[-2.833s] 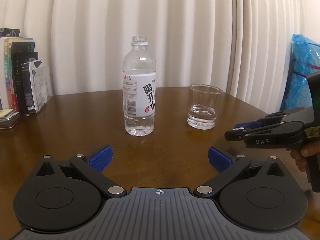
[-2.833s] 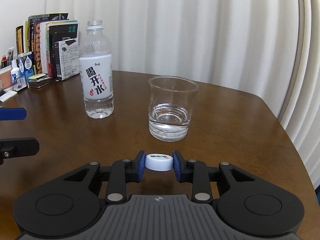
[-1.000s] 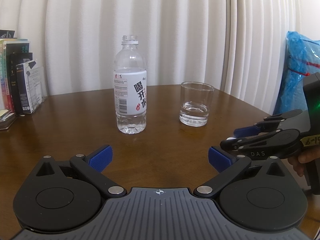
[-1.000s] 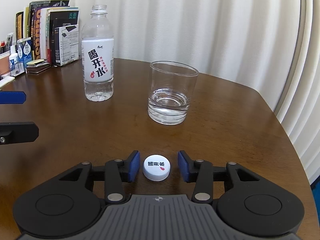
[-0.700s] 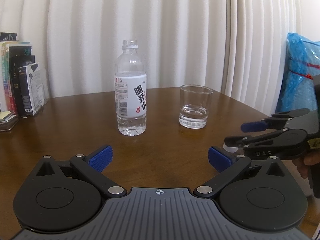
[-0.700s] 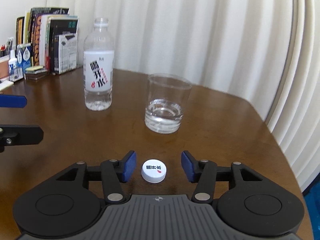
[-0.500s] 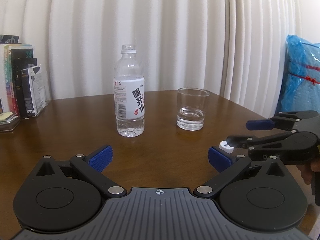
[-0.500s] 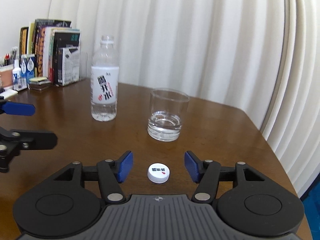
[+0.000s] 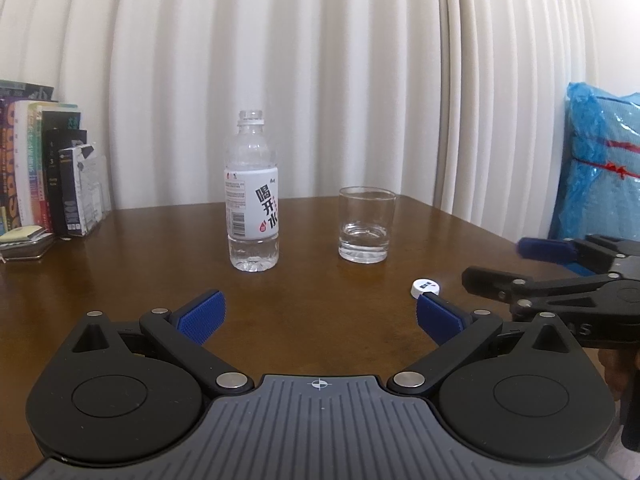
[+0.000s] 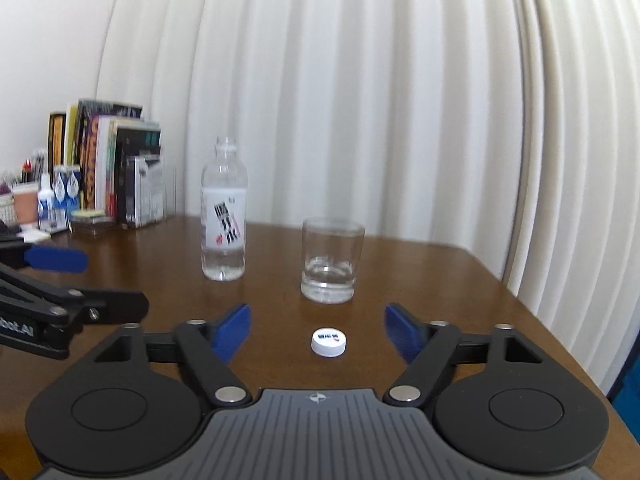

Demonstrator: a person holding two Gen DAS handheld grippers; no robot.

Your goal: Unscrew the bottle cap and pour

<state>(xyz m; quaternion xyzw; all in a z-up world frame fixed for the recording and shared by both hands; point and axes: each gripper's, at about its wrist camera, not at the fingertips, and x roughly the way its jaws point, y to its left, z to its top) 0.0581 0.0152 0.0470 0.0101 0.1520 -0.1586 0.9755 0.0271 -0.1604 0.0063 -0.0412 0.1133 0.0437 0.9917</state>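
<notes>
An uncapped clear water bottle (image 9: 252, 200) with a white label stands upright on the brown table; it also shows in the right wrist view (image 10: 223, 216). To its right stands a glass tumbler (image 9: 366, 225) (image 10: 331, 260) with a little water in it. The white cap (image 10: 328, 341) lies flat on the table in front of the glass, also seen in the left wrist view (image 9: 425, 288). My right gripper (image 10: 318, 330) is open and empty, above and behind the cap. My left gripper (image 9: 318, 314) is open and empty, well short of the bottle.
A row of books (image 9: 44, 176) and a small tin stand at the table's back left. A white curtain hangs behind. A blue plastic bag (image 9: 600, 168) sits off the right edge. The table's right edge (image 10: 532, 320) is near the glass.
My right gripper let go of the cap, opened wide and drew back and up from it. The cap stays on the table. My left gripper has drawn back a little.
</notes>
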